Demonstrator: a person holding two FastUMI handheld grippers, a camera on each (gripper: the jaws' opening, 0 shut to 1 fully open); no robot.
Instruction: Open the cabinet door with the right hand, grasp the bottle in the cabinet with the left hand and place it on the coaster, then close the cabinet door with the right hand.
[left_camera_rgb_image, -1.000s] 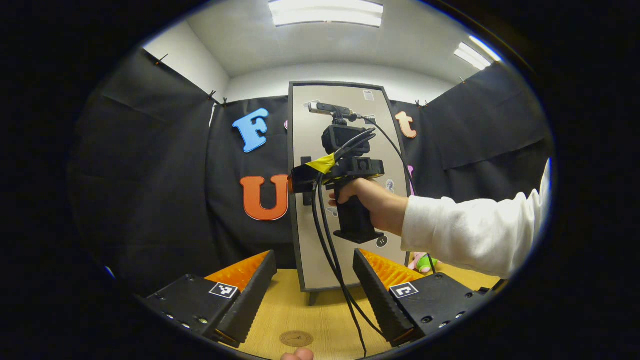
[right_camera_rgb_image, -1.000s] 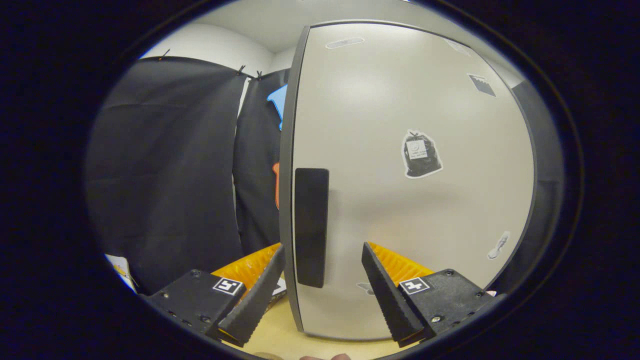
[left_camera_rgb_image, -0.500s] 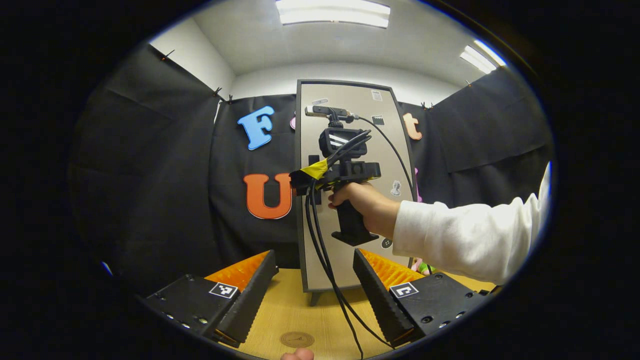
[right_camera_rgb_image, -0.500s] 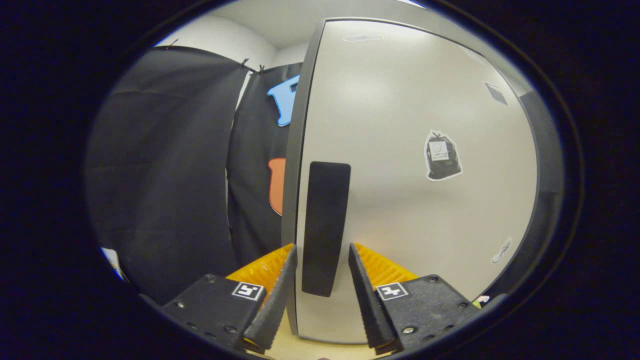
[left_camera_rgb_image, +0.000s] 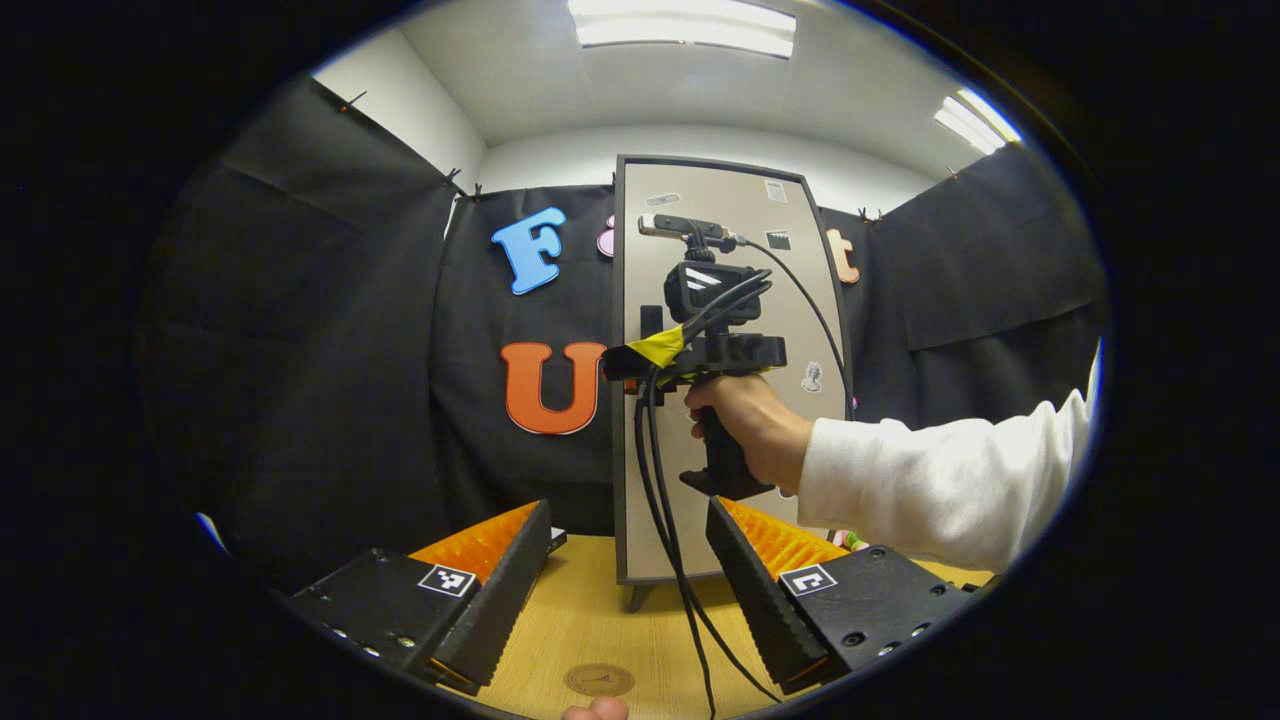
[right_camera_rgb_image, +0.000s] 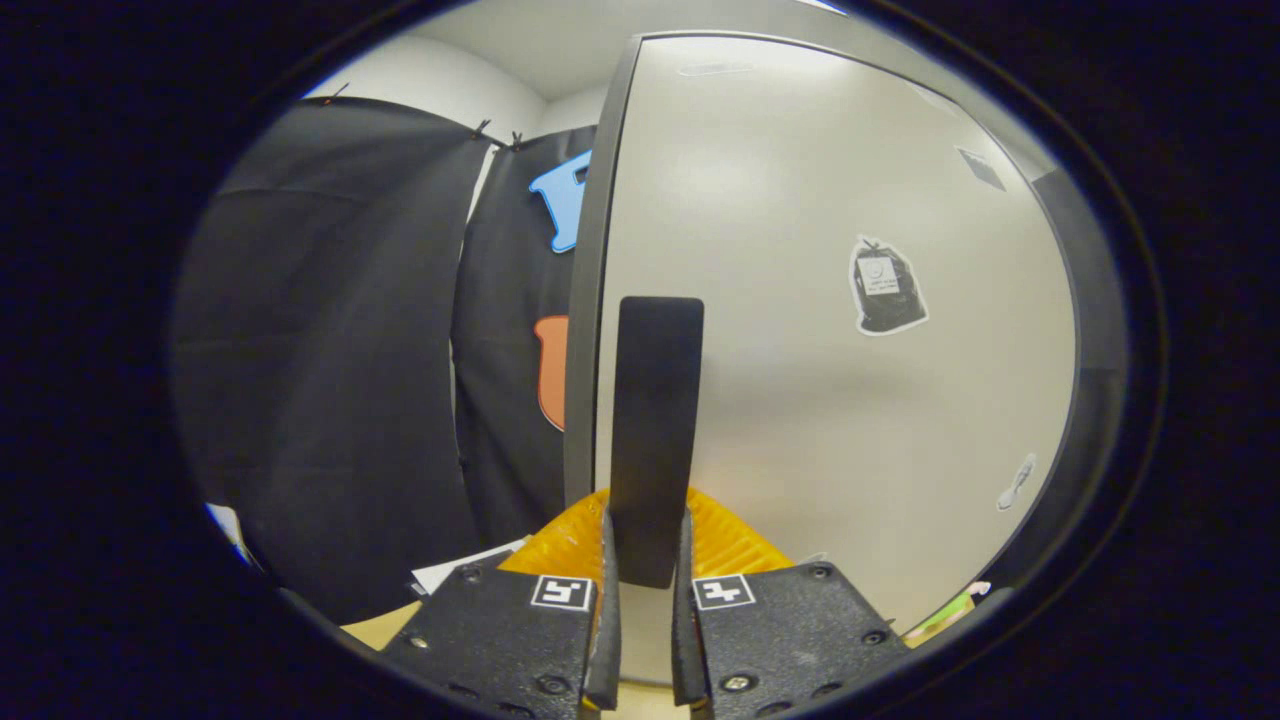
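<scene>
A tall pale cabinet (left_camera_rgb_image: 730, 440) with a dark frame stands on the wooden table, its door (right_camera_rgb_image: 830, 400) still flush with the frame. In the right gripper view my right gripper (right_camera_rgb_image: 645, 560) is shut on the door's black vertical handle (right_camera_rgb_image: 655, 420), both fingers pressed on its lower end. The left gripper view shows that same gripper (left_camera_rgb_image: 625, 362) farther off at the door's left edge, held by a hand in a white sleeve. My left gripper (left_camera_rgb_image: 628, 560) hovers open over the table, nothing between its fingers. A round brown coaster (left_camera_rgb_image: 598, 680) lies on the table just below it. The bottle is hidden.
Cables (left_camera_rgb_image: 665, 520) hang from the right gripper down across the cabinet front toward the table. A small pink and green toy (left_camera_rgb_image: 850, 541) peeks out at the cabinet's right foot. White paper (right_camera_rgb_image: 455, 572) lies on the table left of the cabinet.
My right gripper has gone from open around the handle to shut on it, having moved in closer. The left gripper has drifted slightly, staying open.
</scene>
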